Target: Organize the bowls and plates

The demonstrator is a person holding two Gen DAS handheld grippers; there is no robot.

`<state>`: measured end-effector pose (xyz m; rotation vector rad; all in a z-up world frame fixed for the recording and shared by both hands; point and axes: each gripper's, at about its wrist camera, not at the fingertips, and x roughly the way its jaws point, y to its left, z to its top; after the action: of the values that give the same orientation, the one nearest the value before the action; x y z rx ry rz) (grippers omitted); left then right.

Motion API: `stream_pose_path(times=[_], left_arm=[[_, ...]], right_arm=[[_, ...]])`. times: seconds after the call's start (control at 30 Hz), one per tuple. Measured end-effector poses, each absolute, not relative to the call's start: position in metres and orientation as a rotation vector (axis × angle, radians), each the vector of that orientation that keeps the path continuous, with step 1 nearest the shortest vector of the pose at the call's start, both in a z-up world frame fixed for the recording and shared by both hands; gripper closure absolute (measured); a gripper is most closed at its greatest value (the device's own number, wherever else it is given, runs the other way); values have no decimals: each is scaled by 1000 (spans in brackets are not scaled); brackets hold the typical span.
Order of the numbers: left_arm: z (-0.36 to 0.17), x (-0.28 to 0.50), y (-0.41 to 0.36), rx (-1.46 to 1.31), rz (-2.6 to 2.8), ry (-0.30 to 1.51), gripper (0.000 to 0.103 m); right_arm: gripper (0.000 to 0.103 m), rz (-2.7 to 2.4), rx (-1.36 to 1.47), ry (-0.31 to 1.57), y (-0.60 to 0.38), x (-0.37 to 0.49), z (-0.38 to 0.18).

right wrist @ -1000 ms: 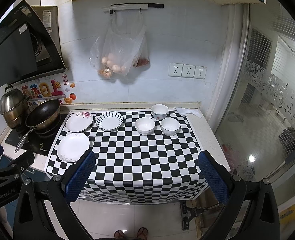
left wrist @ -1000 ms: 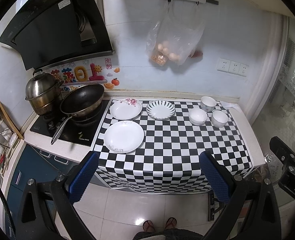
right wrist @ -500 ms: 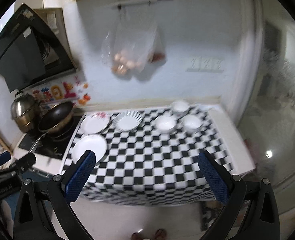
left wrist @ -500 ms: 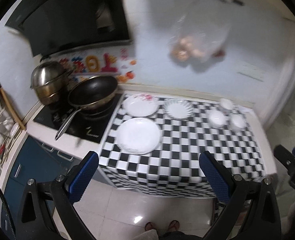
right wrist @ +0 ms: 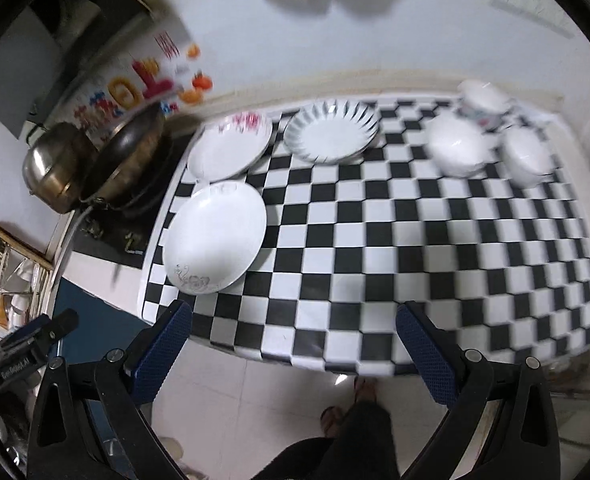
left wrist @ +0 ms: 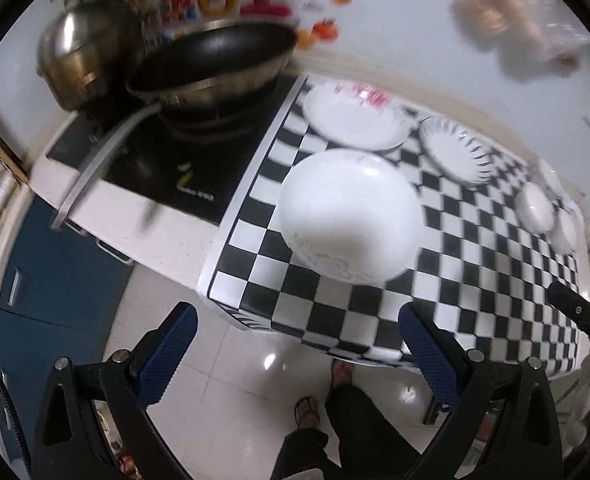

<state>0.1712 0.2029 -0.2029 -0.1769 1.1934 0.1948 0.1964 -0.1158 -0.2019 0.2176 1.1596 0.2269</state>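
On the checkered counter [right wrist: 375, 248] lie a plain white plate [left wrist: 349, 216] [right wrist: 215, 236] at the front left, a pink-flowered plate [left wrist: 355, 118] [right wrist: 231, 144] behind it, and a black-striped plate [left wrist: 453, 152] [right wrist: 331, 130] to its right. Three white bowls [right wrist: 457, 148] [right wrist: 529, 156] [right wrist: 485, 96] stand at the back right. My left gripper [left wrist: 297, 354] is open and empty, just off the counter's front edge, facing the white plate. My right gripper [right wrist: 295, 350] is open and empty at the front edge.
A black wok [left wrist: 211, 64] and a steel pot [left wrist: 75, 64] sit on the black cooktop [left wrist: 199, 148] left of the plates. A bag of food [left wrist: 507, 20] hangs on the wall. A dish rack [right wrist: 11, 276] stands at the far left. My sandalled feet [left wrist: 307, 416] show below.
Both grippers have moved forward and down toward the counter, so the plates and bowls loom much larger. The left one has swung toward the white plate. Nothing on the counter has moved.
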Motion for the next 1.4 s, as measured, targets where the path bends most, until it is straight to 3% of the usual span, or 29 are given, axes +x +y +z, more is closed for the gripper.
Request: stream_pose_path(times=[0.23,0.47,0.53,0.67,0.83,0.9,0.93,1.4], left_arm=[[-277,246,229,-247,212,1342,2],[-316,311,242,-241,170,1398,21],[-324,325,243,-223,154,1418,32],[-339,345,245,-189,127,1460,51],[-347,349,245,-147,107,1492,56],[-347,347,245,-142,107,1493,56],[-345,345,245,-135,108,1490,56],[-315,307,212,-118,24,1500,56]], right_arm=[[2,305,208,1355,-78,290,-293],[10,409,207,1479,-43,357,-346],[15,433,205,1511,-34,372,-358],[37,483,198,1575,-19,393,-377],[66,508,169,1608,-9,405,-387],[83,528,175,1633,-6,408,-390],[85,532,180,1644,-6,407,-391],[87,509,232,1636,-40,392,-381]])
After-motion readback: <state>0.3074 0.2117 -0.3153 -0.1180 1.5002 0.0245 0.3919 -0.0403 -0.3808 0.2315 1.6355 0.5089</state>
